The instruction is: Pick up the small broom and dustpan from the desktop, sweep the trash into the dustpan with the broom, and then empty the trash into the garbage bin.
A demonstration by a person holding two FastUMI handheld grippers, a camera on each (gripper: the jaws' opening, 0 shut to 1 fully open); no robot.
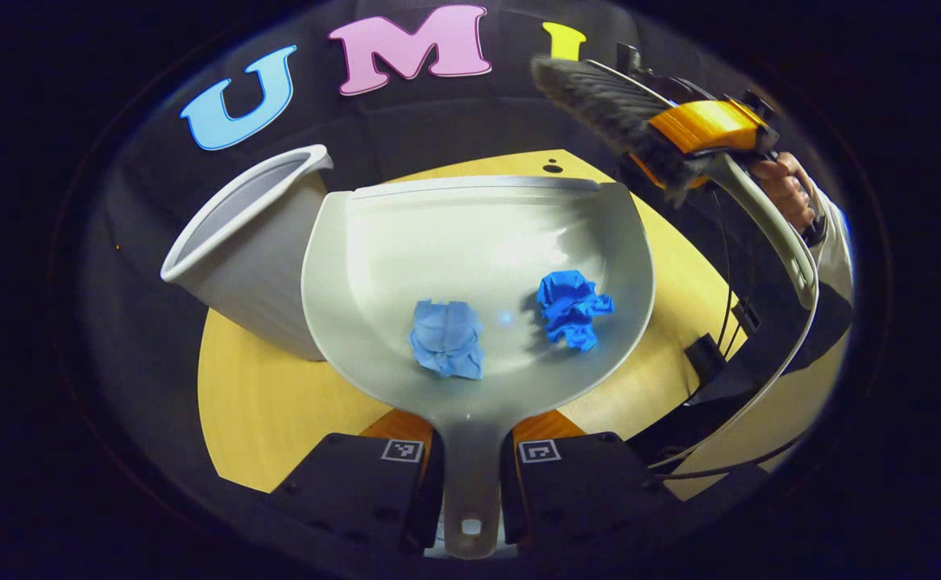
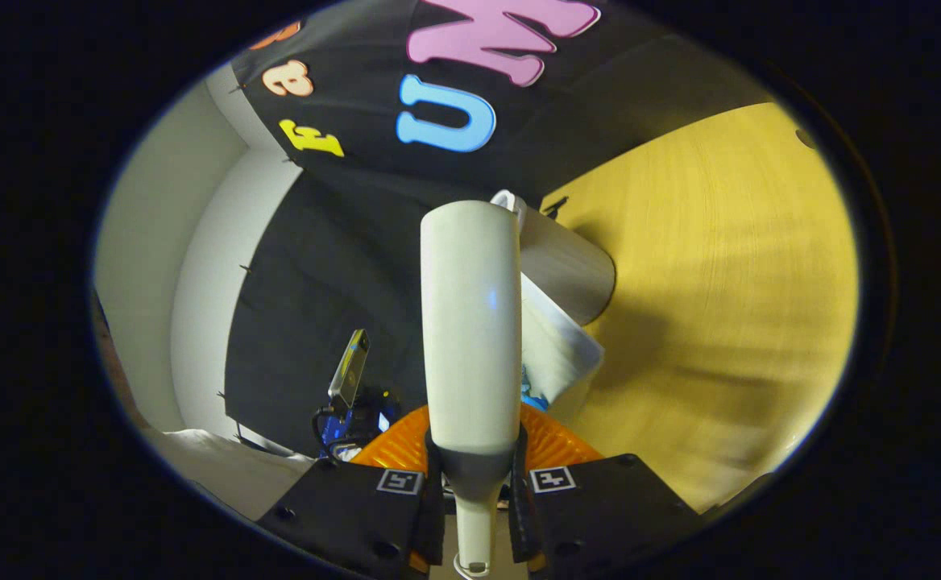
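Observation:
My left gripper (image 1: pixel 470 451) is shut on the handle of the pale dustpan (image 1: pixel 478 266), which is held level above the yellow table (image 1: pixel 277 411). Two crumpled blue paper scraps (image 1: pixel 448 338) (image 1: pixel 571 308) lie in the pan. The white garbage bin (image 1: pixel 253 242) stands just left of the pan, its rim beside the pan's edge. In the right gripper view my right gripper (image 2: pixel 474 475) is shut on the white broom (image 2: pixel 470 322). Behind the broom there are the bin (image 2: pixel 571 266) and part of the dustpan (image 2: pixel 555 346). In the left gripper view the broom's dark bristles (image 1: pixel 599 101) are raised at the upper right.
A hand (image 1: pixel 785 189) holds the right gripper (image 1: pixel 708 129), and cables (image 1: pixel 728 266) hang below it. Bare yellow tabletop (image 2: pixel 720 282) stretches right of the bin. A small device on a stand (image 2: pixel 350 370) sits off the table by a white wall (image 2: pixel 164 266).

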